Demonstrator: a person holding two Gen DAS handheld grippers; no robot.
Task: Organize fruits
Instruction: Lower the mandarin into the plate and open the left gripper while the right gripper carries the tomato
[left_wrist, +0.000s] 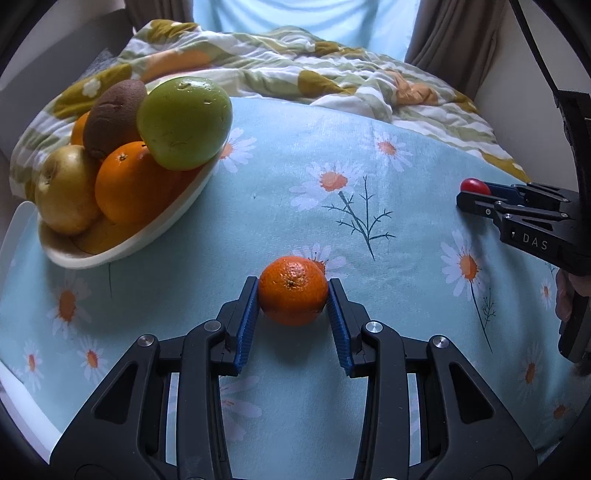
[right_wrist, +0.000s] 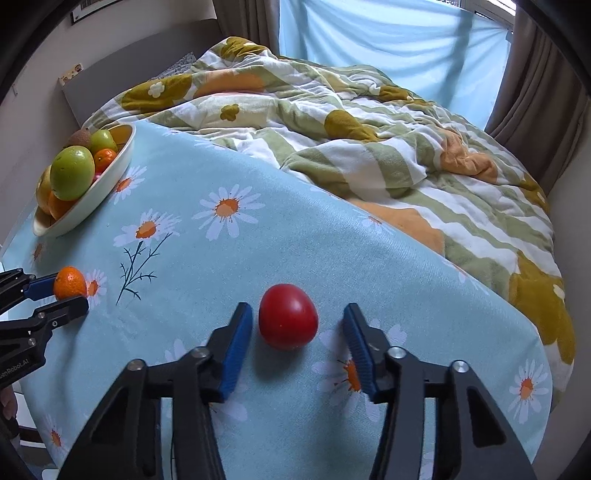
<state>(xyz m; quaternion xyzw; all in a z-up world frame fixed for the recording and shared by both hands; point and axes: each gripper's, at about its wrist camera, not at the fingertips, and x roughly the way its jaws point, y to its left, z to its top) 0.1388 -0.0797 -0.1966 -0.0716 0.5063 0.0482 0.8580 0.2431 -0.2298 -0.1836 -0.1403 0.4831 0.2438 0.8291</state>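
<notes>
My left gripper (left_wrist: 291, 291) is shut on a small orange mandarin (left_wrist: 292, 290), both blue pads touching its sides, on the daisy-print cloth. It also shows in the right wrist view (right_wrist: 70, 282). My right gripper (right_wrist: 297, 321) is open around a red tomato (right_wrist: 288, 315) that lies on the cloth with gaps on both sides. The tomato (left_wrist: 476, 184) and right gripper (left_wrist: 480, 195) show at the far right of the left wrist view. A cream oval bowl (left_wrist: 147, 236) at the left holds a green apple (left_wrist: 184, 122), a kiwi, oranges and a yellow apple.
The light-blue daisy cloth (right_wrist: 258, 240) covers a table. Behind it lies a rumpled green, white and orange quilt (right_wrist: 369, 147) on a bed. Curtains (right_wrist: 388, 48) hang at the back. The bowl (right_wrist: 122, 158) sits near the cloth's far left corner.
</notes>
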